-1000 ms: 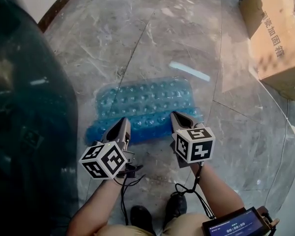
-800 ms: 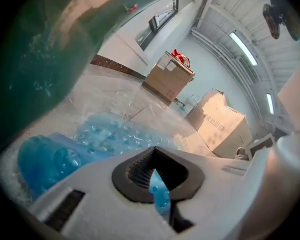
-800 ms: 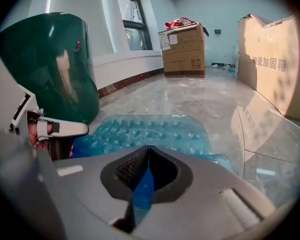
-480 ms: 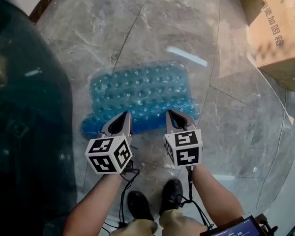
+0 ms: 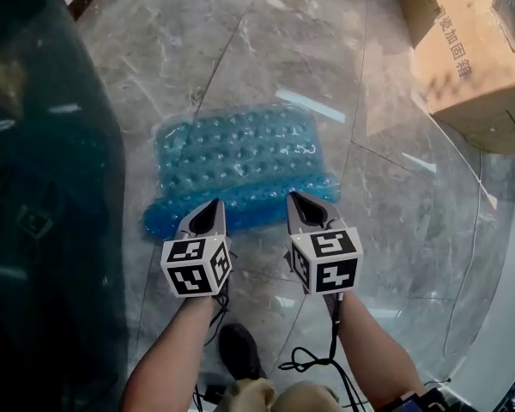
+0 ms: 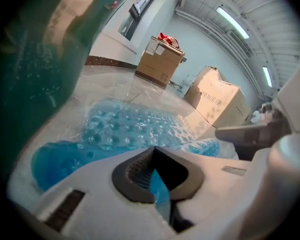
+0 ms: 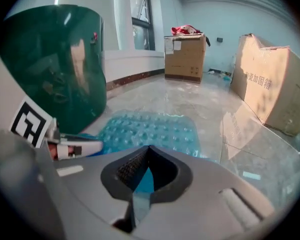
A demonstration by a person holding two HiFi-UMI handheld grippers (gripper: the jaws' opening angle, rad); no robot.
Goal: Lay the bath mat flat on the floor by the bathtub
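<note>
left tongs (image 5: 209, 215) and right tongs (image 5: 302, 206) are both clenched on the near edge of the blue bath mat (image 5: 240, 153), a blue sliver pinched in each. that near edge looks doubled into a thick band, bulging at both corners. the far part lies flat on the marble floor (image 5: 266, 41), just beside the dark green bathtub (image 5: 43, 187) on the left. best bet, i reckon: draw the edge nearward with both tongs level and even until the fold opens, set it low, then release. the cardboard box (image 5: 463, 50) sits far right, well apart.
</note>
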